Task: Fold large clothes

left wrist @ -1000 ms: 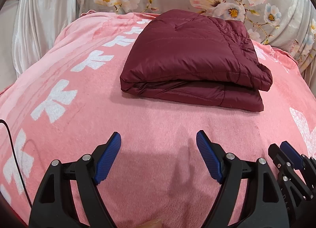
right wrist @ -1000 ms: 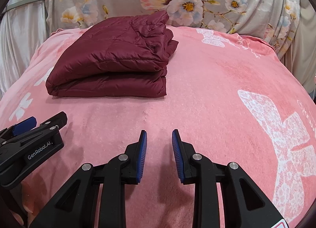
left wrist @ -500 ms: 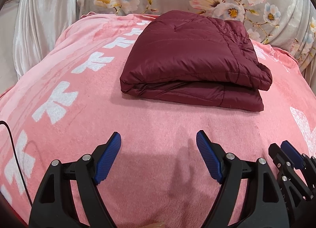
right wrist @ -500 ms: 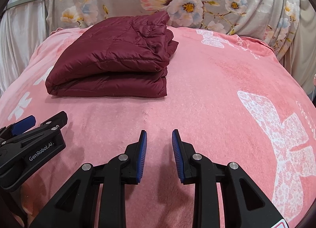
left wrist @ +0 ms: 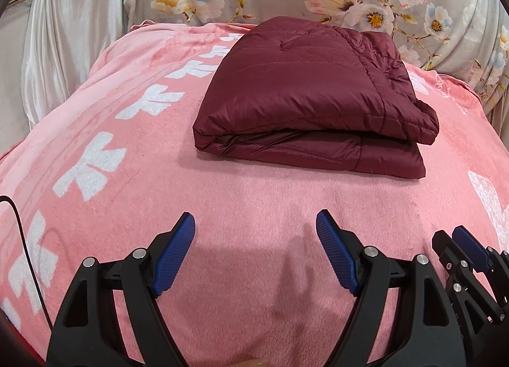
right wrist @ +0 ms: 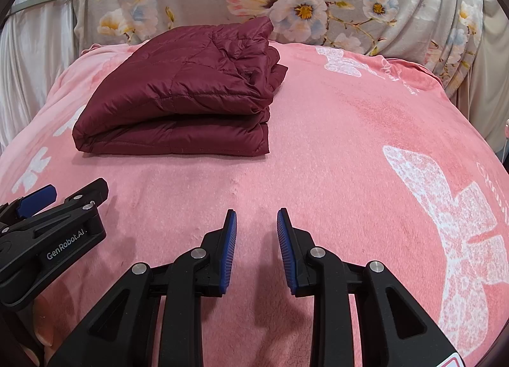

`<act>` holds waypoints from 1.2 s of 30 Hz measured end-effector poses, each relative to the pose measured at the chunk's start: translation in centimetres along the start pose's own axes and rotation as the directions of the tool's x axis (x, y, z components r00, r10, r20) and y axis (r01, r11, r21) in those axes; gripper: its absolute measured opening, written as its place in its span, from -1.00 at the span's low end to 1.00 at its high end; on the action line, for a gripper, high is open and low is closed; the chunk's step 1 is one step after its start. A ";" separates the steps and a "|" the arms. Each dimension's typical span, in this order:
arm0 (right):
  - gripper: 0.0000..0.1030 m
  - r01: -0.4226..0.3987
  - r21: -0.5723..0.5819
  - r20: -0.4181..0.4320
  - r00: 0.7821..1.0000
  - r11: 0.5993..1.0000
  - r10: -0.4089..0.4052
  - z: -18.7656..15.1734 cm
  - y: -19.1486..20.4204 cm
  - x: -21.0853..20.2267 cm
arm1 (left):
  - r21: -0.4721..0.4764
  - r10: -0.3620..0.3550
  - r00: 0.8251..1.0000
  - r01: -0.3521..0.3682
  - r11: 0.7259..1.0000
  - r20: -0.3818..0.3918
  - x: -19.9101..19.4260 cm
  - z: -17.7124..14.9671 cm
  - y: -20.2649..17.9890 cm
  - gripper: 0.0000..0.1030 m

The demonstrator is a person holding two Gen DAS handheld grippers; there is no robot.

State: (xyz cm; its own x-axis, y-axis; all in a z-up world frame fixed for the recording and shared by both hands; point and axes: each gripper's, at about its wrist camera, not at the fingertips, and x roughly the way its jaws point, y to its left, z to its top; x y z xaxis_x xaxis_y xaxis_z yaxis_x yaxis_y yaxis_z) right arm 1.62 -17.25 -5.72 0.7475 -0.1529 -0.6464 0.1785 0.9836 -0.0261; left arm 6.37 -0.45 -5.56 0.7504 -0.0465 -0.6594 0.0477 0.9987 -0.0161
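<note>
A dark red quilted jacket (left wrist: 305, 93) lies folded in a neat stack on the pink blanket (left wrist: 248, 201); it also shows in the right wrist view (right wrist: 181, 102). My left gripper (left wrist: 254, 223) is wide open and empty, hovering over the blanket short of the jacket's near edge. My right gripper (right wrist: 256, 217) is open with a narrow gap, empty, over bare blanket to the right of the jacket. Each gripper shows at the edge of the other's view: the right one (left wrist: 467, 249), the left one (right wrist: 60, 198).
The pink blanket has white bow prints (left wrist: 92, 169) and a white butterfly print (right wrist: 451, 217). A floral grey cloth (right wrist: 318, 1) rises behind the bed. White drapery (left wrist: 63, 48) hangs at the left. A black cable (left wrist: 19, 233) lies at the left edge.
Both views have shifted very slightly. The jacket and both grippers' openings are unchanged.
</note>
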 end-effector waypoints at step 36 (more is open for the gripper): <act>-0.47 -0.054 0.014 -0.051 0.997 0.998 0.054 0.4 -0.4 0.9 | -0.036 -0.014 1.000 0.014 0.999 -0.002 0.9 1.8 1.2 0.48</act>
State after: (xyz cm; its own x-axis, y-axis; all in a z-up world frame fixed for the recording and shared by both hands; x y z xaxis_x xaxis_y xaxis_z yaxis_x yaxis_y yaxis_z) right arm 2.51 -17.86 -6.01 0.7225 -0.0942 -0.6850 0.1468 0.9890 0.0189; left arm 8.23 0.64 -4.82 0.7480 -0.0607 -0.6609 0.0343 0.9980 -0.0529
